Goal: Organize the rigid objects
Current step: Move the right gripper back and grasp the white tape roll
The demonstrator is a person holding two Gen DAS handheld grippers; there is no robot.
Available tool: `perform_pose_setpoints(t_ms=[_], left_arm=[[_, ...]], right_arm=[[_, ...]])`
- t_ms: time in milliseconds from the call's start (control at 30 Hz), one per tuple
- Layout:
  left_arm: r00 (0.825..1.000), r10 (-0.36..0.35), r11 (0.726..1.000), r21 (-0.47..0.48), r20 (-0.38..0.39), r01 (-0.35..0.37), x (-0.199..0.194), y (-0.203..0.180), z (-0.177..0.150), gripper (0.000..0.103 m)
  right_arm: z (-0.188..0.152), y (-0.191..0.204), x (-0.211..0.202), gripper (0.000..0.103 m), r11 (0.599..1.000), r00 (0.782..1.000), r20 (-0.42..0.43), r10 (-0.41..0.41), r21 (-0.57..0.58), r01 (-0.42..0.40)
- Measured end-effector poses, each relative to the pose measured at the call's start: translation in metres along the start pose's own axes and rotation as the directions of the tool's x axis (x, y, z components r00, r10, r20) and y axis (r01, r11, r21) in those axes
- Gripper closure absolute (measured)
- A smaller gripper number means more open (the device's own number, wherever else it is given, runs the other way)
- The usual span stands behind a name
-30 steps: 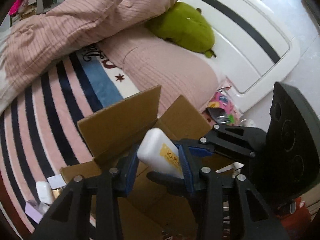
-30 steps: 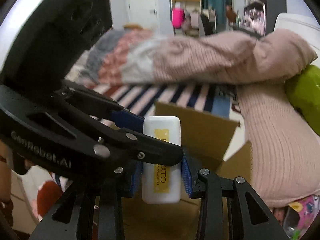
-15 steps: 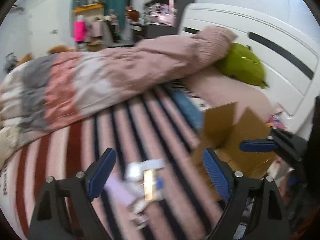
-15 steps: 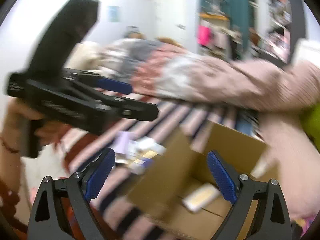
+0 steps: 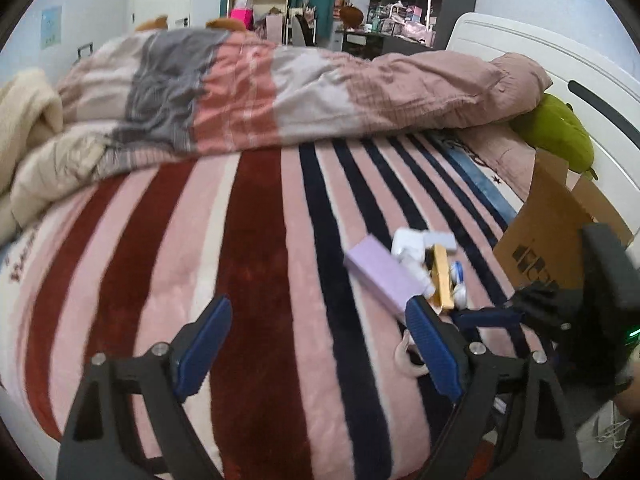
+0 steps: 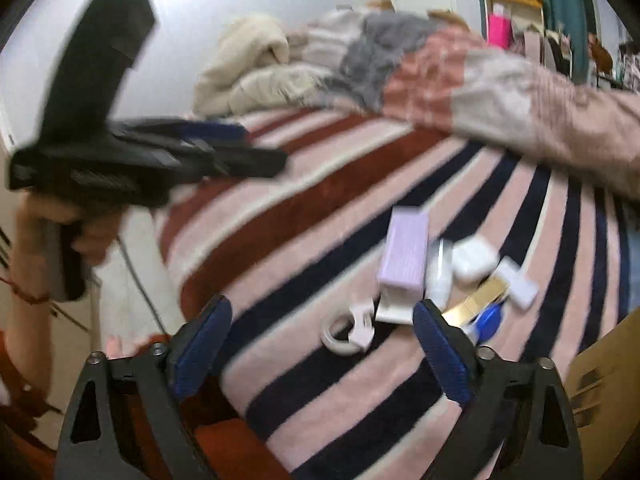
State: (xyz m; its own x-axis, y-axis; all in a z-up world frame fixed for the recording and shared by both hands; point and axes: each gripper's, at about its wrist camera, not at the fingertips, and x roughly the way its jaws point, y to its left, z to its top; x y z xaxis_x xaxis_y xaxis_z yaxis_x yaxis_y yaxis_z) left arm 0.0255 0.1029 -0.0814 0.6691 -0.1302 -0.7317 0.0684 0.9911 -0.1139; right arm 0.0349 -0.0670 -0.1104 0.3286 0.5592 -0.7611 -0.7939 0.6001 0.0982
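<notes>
Both grippers leave the cardboard box (image 5: 552,216), white bottle released inside | left gripper (image 5: 316,348) spread, empty | right gripper (image 6: 320,352) spread, empty | remaining pile on striped blanket (image 5: 256,240): purple box (image 6: 404,256), white case (image 6: 474,258), tape ring (image 6: 346,330) | judged next: grab purple box.

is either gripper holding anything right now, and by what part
Nothing is held. The left gripper and right gripper both stand open with empty space between their pads, above the striped blanket.
</notes>
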Motion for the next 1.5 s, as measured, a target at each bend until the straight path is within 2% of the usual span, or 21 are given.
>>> perform_pose_setpoints(t_ms=[33,133,267,333,367,400,433,533,633,667,700,767,967,1167,1500], left_arm=[[1.000,-0.010,1.000,-0.009,-0.009,0.010,0.004,0.003,-0.005,0.016],[0.999,-0.027,0.999,-0.024,-0.034,0.026,0.015,0.006,-0.012,0.016],[0.998,-0.043,0.999,-0.030,-0.049,0.042,0.022,0.005,-0.018,0.016],[0.996,-0.068,0.997,-0.032,-0.056,0.067,0.022,0.001,-0.018,0.016],[0.995,-0.080,0.996,-0.030,-0.058,0.079,0.021,-0.001,-0.017,0.016],[0.993,-0.102,0.995,-0.025,-0.060,0.101,0.020,-0.004,-0.017,0.016],[0.991,-0.123,0.992,-0.020,-0.060,0.122,0.018,-0.009,-0.015,0.016],[0.984,-0.169,0.986,-0.014,-0.057,0.169,0.012,-0.021,-0.010,0.016],[0.987,-0.153,0.988,-0.029,-0.054,0.151,0.008,-0.024,-0.009,0.016],[0.989,-0.140,0.990,-0.034,-0.051,0.139,0.006,-0.023,-0.009,0.016],[0.990,-0.134,0.990,-0.042,-0.050,0.132,0.004,-0.022,-0.010,0.016],[0.990,-0.131,0.990,-0.058,-0.048,0.128,0.001,-0.018,-0.013,0.016],[0.994,-0.100,0.993,-0.067,-0.050,0.096,-0.009,-0.006,-0.021,0.016],[0.994,-0.100,0.991,-0.098,-0.044,0.096,-0.011,0.012,-0.029,0.016],[0.993,-0.106,0.989,-0.109,-0.044,0.101,-0.006,0.020,-0.032,0.016]], right_arm=[[-0.005,-0.001,0.009,0.041,1.000,1.000,-0.017,-0.019,-0.004,0.019],[-0.014,-0.005,0.030,0.043,0.999,0.998,-0.051,-0.047,-0.003,0.047],[-0.015,-0.009,0.037,0.065,0.996,0.996,-0.043,-0.084,-0.005,0.084],[-0.013,-0.007,0.035,0.066,0.995,0.994,-0.036,-0.101,-0.012,0.101],[-0.012,-0.006,0.034,0.076,0.995,0.995,-0.032,-0.097,-0.016,0.096],[-0.010,-0.005,0.031,0.094,0.996,0.996,-0.027,-0.088,-0.022,0.087],[-0.008,-0.003,0.027,0.098,0.996,0.996,-0.023,-0.084,-0.026,0.084],[-0.001,0.005,0.012,0.097,0.995,0.997,0.009,-0.075,-0.058,0.075],[0.001,0.007,0.007,0.097,0.995,0.997,-0.012,-0.073,-0.074,0.072],[-0.001,0.005,0.009,0.091,0.996,0.997,-0.027,-0.072,-0.063,0.070],[-0.003,0.002,0.011,0.079,0.997,0.997,-0.034,-0.066,-0.044,0.065],[-0.005,-0.001,0.015,0.066,0.999,0.998,-0.025,-0.050,-0.023,0.050],[-0.001,-0.008,0.044,0.066,0.999,0.999,-0.033,-0.035,0.039,0.036],[0.005,-0.006,0.055,0.066,0.995,0.997,-0.009,-0.080,0.052,0.081],[0.006,0.002,0.060,0.066,0.987,0.988,0.020,-0.155,0.050,0.154]])
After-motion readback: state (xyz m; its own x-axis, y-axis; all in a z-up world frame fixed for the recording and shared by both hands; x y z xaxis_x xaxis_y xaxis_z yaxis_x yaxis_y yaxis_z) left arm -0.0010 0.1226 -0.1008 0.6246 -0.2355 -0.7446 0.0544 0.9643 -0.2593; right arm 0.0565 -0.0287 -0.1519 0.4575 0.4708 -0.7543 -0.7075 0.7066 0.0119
